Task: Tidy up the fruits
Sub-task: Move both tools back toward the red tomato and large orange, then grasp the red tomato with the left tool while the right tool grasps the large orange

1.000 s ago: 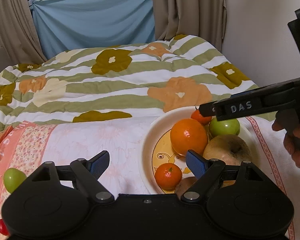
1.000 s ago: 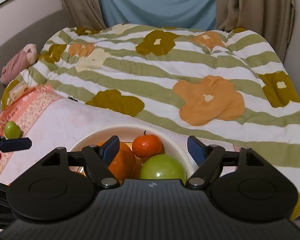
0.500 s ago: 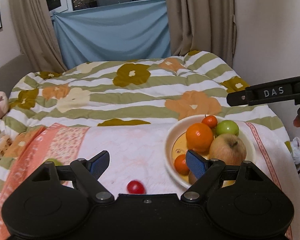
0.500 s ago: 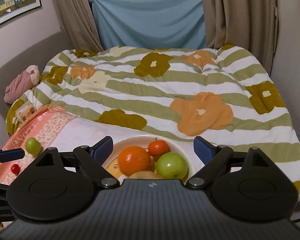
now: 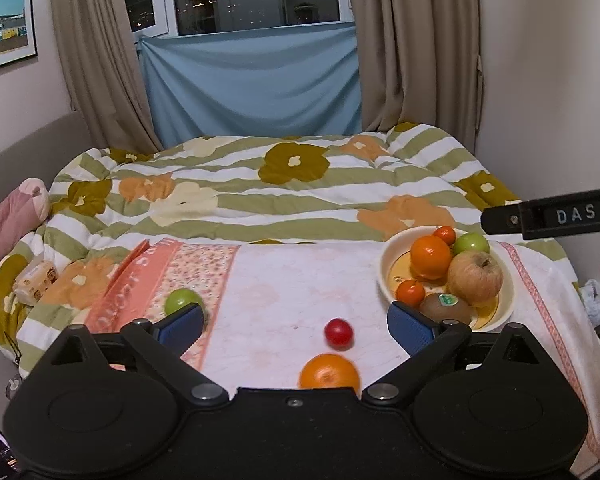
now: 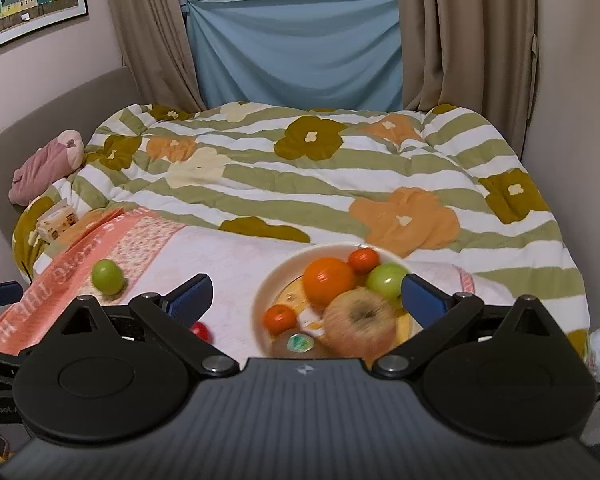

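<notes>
A cream bowl (image 5: 386,258) (image 6: 260,300) on the pink cloth holds a big orange (image 5: 431,257), two small tangerines, a green apple (image 5: 471,243), a tan apple (image 5: 475,277) and a kiwi (image 5: 447,307). Loose on the cloth lie a green fruit (image 5: 182,301) (image 6: 107,276), a small red fruit (image 5: 339,333) (image 6: 201,330) and an orange (image 5: 329,372). My left gripper (image 5: 296,326) is still opening, high above the cloth, with nothing between its fingers. My right gripper (image 6: 306,294) hangs open above the bowl, empty; one finger of it (image 5: 548,216) shows at the right in the left wrist view.
The pink patterned cloth (image 5: 284,280) lies on a flowered striped duvet (image 5: 300,192). A pink plush toy (image 5: 12,220) and a small packet (image 5: 36,282) sit at the left. A wall stands close on the right, curtains and a blue sheet behind.
Both grippers have pulled back and up from the bowl, so more of the bed shows. Both sets of jaws stand wider. The red fruit and the loose orange have come into view.
</notes>
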Available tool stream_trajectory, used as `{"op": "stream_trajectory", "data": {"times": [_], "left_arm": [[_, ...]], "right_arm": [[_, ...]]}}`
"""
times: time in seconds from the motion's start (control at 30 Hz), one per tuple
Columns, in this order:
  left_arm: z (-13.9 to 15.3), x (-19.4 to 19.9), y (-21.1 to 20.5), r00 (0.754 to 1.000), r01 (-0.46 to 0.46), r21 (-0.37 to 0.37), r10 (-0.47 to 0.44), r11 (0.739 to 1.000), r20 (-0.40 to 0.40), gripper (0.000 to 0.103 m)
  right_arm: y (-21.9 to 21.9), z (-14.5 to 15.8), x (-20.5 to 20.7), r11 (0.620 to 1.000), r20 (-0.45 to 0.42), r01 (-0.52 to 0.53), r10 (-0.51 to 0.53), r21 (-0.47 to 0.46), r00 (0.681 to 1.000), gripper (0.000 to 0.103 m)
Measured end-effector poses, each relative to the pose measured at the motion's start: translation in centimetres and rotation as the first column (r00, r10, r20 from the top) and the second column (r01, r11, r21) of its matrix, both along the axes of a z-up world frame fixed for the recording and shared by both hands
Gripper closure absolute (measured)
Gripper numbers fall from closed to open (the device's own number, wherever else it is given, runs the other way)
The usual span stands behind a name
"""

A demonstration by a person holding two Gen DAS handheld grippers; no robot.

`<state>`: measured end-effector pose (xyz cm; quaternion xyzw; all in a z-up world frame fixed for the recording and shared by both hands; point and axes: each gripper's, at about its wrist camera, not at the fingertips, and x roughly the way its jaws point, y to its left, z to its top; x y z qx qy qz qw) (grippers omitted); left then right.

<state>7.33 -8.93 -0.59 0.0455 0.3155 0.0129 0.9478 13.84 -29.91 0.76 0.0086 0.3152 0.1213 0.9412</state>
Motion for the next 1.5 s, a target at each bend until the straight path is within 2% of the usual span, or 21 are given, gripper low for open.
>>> {"op": "stream_trajectory", "data": {"times": [0.37, 0.53, 0.7, 0.8, 0.87, 1.03, 1.1, 1.2, 1.33, 1.4, 1.5], "left_arm": [[-0.5, -1.9, 7.1, 1.0, 0.02, 0.039, -0.02, 0.999, 0.003, 0.002], [-1.9, -1.3, 10.7, 0.999, 0.048, 0.042, -0.047, 0.998, -0.024, 0.003], [-4.6, 0.2, 14.5, 0.995, 0.05, 0.043, -0.046, 0.998, -0.088, 0.006], [-6.7, 1.5, 16.3, 0.989, 0.059, 0.025, -0.055, 0.998, -0.136, 0.013], [-8.0, 2.3, 17.1, 0.984, 0.075, 0.024, -0.07, 0.997, -0.166, 0.024], [-10.8, 3.8, 18.0, 0.968, 0.123, 0.032, -0.113, 0.992, -0.223, 0.04], [-11.6, 4.1, 18.2, 0.963, 0.14, 0.04, -0.127, 0.989, -0.239, 0.041], [-12.3, 4.5, 18.4, 0.959, 0.146, 0.044, -0.13, 0.988, -0.25, 0.044], [-13.0, 5.1, 18.7, 0.952, 0.152, 0.03, -0.138, 0.988, -0.273, 0.053], [-13.1, 5.2, 18.6, 0.951, 0.163, 0.028, -0.15, 0.986, -0.27, 0.053], [-13.1, 5.4, 18.5, 0.948, 0.182, 0.023, -0.17, 0.983, -0.268, 0.065]], "right_arm": [[7.3, -1.0, -4.2, 0.999, -0.034, 0.053, -0.053, 0.006, 0.998, 0.0], [10.6, -2.7, -5.0, 0.995, -0.055, 0.102, -0.102, -0.002, 0.993, 0.0], [13.2, -5.3, -5.3, 0.988, -0.101, 0.157, -0.154, 0.014, 0.983, 0.0], [14.8, -7.1, -5.1, 0.985, -0.129, 0.174, -0.173, -0.002, 0.977, 0.0], [15.7, -8.2, -4.8, 0.983, -0.144, 0.183, -0.182, -0.003, 0.973, 0.0], [17.5, -10.7, -4.2, 0.979, -0.173, 0.202, -0.202, -0.021, 0.964, 0.0], [17.9, -11.4, -4.0, 0.978, -0.178, 0.206, -0.207, -0.023, 0.962, 0.0], [18.2, -12.3, -3.7, 0.977, -0.181, 0.212, -0.213, -0.025, 0.96, 0.0], [18.6, -12.9, -3.4, 0.975, -0.192, 0.221, -0.222, -0.03, 0.956, 0.0], [18.7, -13.0, -3.4, 0.973, -0.189, 0.228, -0.23, -0.031, 0.955, 0.0], [19.0, -13.1, -3.3, 0.972, -0.188, 0.233, -0.236, -0.04, 0.953, 0.002]]}}
